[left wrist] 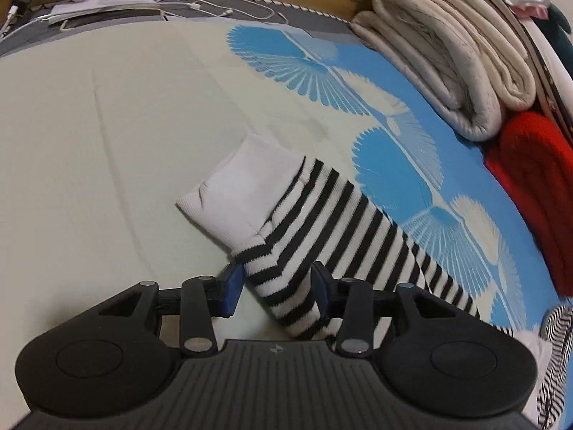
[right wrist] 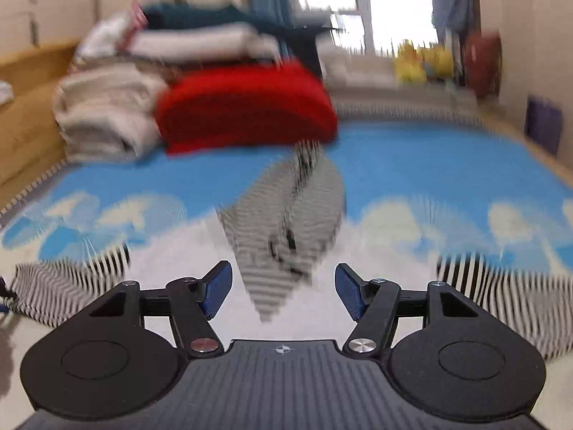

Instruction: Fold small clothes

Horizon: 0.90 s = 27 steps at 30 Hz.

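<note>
A black-and-white striped sock (left wrist: 333, 222) with a white toe part lies on the pale and blue patterned bed sheet (left wrist: 107, 143). My left gripper (left wrist: 275, 286) is open, its blue pads on either side of the sock's near end. In the blurred right wrist view, a striped garment (right wrist: 290, 222) lies bunched ahead of my right gripper (right wrist: 283, 290), which is open and holds nothing. More striped cloth lies at the left (right wrist: 64, 283) and at the right (right wrist: 501, 286) of that view.
A stack of folded cream blankets (left wrist: 447, 57) and a red folded blanket (left wrist: 533, 179) sit at the far side of the bed; both show in the right wrist view too (right wrist: 247, 104). Chargers and cables (left wrist: 143, 7) lie at the bed's far edge.
</note>
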Each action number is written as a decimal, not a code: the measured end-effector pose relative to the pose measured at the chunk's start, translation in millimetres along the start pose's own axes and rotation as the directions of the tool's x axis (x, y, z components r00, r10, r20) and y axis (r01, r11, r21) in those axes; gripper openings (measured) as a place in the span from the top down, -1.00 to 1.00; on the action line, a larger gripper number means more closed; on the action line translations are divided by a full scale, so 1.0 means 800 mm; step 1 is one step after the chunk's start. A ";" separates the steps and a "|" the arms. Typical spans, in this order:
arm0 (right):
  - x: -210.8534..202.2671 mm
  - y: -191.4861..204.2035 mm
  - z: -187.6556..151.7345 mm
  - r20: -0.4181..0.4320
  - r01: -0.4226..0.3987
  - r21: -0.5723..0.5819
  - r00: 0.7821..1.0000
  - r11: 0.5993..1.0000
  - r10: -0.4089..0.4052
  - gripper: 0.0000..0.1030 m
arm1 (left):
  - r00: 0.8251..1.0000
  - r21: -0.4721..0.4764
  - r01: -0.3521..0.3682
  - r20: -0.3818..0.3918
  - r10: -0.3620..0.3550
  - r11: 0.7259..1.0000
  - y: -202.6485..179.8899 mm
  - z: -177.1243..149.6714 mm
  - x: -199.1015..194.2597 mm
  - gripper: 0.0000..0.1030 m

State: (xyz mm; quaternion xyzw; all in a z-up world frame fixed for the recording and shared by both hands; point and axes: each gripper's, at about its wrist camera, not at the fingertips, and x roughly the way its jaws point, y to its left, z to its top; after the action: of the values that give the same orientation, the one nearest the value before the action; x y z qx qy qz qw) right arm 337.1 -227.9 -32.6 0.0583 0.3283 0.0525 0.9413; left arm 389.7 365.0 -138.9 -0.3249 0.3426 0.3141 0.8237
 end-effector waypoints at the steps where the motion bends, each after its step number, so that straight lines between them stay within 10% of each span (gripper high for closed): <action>1: 0.005 -0.003 0.002 -0.009 -0.009 0.010 1.000 1.000 0.009 -0.26 | 1.000 0.004 -0.025 -0.001 0.025 1.000 -0.004 0.001 0.000 0.69; 7: 0.016 -0.024 0.013 -0.025 0.046 -0.016 0.999 0.999 -0.047 0.28 | 0.992 0.068 -0.085 0.098 0.078 0.994 -0.062 -0.003 -0.040 0.92; 11: 0.025 -0.053 0.007 -0.080 0.074 0.047 0.994 0.996 -0.070 0.59 | 0.975 0.243 0.090 0.178 -0.135 0.966 -0.156 -0.032 -0.107 0.93; 14: 0.027 -0.067 0.002 -0.101 0.081 0.074 0.992 0.994 -0.073 0.58 | 0.932 0.379 0.274 0.121 -0.341 0.884 -0.230 -0.083 -0.159 0.93; 17: 0.032 -0.080 0.000 -0.124 0.095 0.100 0.989 0.990 -0.083 0.58 | 0.844 0.453 0.505 -0.080 -0.531 0.734 -0.294 -0.154 -0.200 0.92; 21: 0.046 -0.103 -0.005 -0.180 0.113 0.205 0.981 0.972 -0.076 0.42 | 0.629 0.381 0.777 -0.453 -0.632 0.500 -0.346 -0.226 -0.212 0.81; 23: 0.056 -0.115 -0.009 -0.206 0.113 0.279 0.977 0.954 -0.055 0.35 | 0.644 0.352 0.764 -0.442 -0.624 0.540 -0.344 -0.225 -0.205 0.63; 27: 0.077 -0.129 -0.021 -0.248 0.109 0.394 0.969 0.913 -0.009 0.32 | 0.767 0.293 0.636 -0.347 -0.540 0.714 -0.317 -0.196 -0.169 0.61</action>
State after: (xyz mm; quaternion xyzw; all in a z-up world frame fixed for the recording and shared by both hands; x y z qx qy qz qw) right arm 380.8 -319.7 -98.2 0.2348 0.4452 -0.0384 0.8633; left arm 444.1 57.9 -40.7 -0.2795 0.3716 -0.0830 0.8814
